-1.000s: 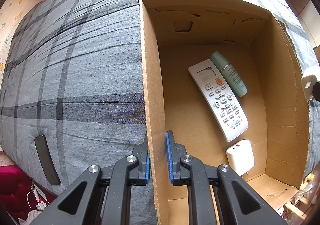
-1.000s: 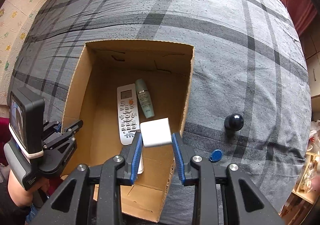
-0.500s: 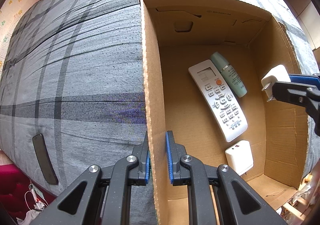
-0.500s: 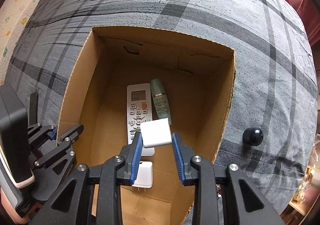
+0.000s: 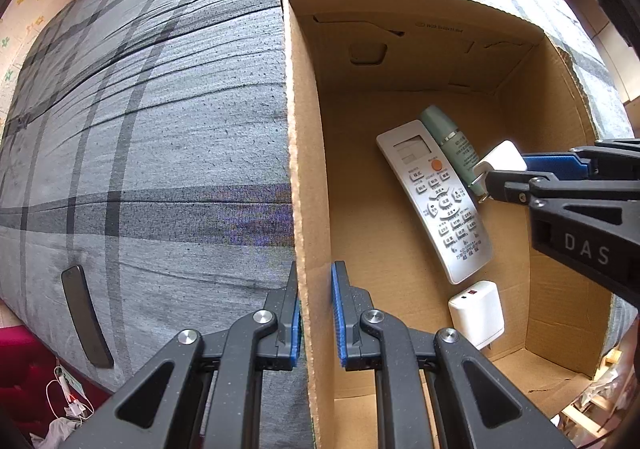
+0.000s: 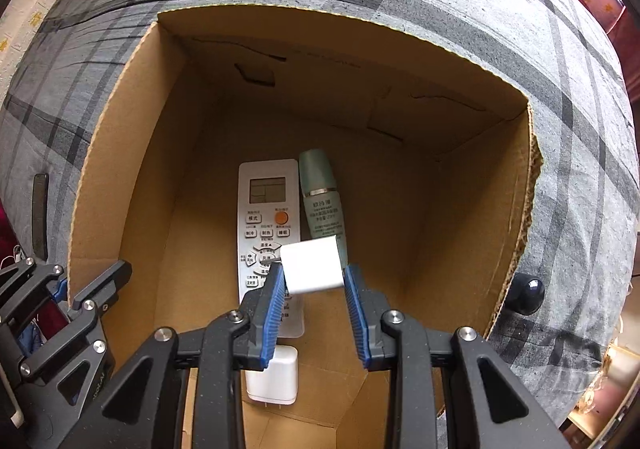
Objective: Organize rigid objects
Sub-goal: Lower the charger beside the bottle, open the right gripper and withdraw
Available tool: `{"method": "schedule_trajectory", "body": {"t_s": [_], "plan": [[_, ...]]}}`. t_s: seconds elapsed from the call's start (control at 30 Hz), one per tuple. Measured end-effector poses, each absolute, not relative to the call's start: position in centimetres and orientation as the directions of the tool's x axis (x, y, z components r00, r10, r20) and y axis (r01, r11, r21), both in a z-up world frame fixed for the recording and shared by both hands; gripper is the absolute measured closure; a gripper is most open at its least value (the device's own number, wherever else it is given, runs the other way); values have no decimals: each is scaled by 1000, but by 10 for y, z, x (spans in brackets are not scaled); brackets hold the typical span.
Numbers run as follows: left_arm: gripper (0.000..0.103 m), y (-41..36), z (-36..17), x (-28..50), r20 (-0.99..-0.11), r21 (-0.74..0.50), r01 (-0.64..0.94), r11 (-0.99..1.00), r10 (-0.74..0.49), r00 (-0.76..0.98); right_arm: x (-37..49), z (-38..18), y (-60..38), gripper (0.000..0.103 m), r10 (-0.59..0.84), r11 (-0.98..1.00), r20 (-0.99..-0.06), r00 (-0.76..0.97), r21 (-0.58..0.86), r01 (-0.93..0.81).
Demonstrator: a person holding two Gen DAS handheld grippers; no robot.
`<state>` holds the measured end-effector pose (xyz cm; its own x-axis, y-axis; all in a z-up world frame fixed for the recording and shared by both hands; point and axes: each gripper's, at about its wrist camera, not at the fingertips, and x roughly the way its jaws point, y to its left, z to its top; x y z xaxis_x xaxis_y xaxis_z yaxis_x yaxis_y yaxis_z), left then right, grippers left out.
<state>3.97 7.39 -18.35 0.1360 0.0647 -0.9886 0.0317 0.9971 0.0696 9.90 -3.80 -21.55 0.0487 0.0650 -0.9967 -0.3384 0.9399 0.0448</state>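
An open cardboard box (image 6: pixel 460 209) (image 5: pixel 308 169) stands on a grey plaid bedcover. On its floor lie a white remote control (image 6: pixel 266 209) (image 5: pixel 434 201), a pale green bottle (image 6: pixel 322 197) (image 5: pixel 448 137) and a white charger (image 6: pixel 274 379) (image 5: pixel 476 313). My right gripper (image 6: pixel 314 281) (image 5: pixel 504 173) is shut on a second white charger (image 6: pixel 312 267) (image 5: pixel 502 157), hanging inside the box above the remote and bottle. The left gripper (image 5: pixel 314 313) (image 6: pixel 64 289) is shut on the box's left wall, one finger on each side.
A black phone (image 5: pixel 86 317) (image 6: pixel 40 209) lies on the bedcover left of the box. Right of the box sits a small dark round object (image 6: pixel 528 295). Beyond the bed's edge at lower left are red fabric and white cables (image 5: pixel 68 405).
My right gripper has moved from above the box's right rim down into the box, carrying the white charger. The left gripper has held still on the box wall.
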Motion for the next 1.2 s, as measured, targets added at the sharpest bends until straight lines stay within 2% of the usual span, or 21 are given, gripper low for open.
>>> {"method": "schedule_trajectory", "body": {"t_s": [0.63, 0.8, 0.9, 1.2], "plan": [[89, 77, -186, 40, -989, 67, 28, 997, 63, 132, 115, -241, -30, 70, 40, 946, -999, 27, 30, -321], [89, 77, -186, 39, -989, 69, 29, 997, 65, 133, 115, -228, -35, 57, 77, 948, -996, 39, 61, -313], [89, 76, -186, 39, -989, 71, 28, 997, 67, 133, 116, -221, -33, 53, 79, 947, -995, 53, 58, -317], [89, 76, -186, 41, -989, 74, 30, 997, 69, 131, 113, -193, -27, 52, 104, 948, -991, 86, 73, -309]]}}
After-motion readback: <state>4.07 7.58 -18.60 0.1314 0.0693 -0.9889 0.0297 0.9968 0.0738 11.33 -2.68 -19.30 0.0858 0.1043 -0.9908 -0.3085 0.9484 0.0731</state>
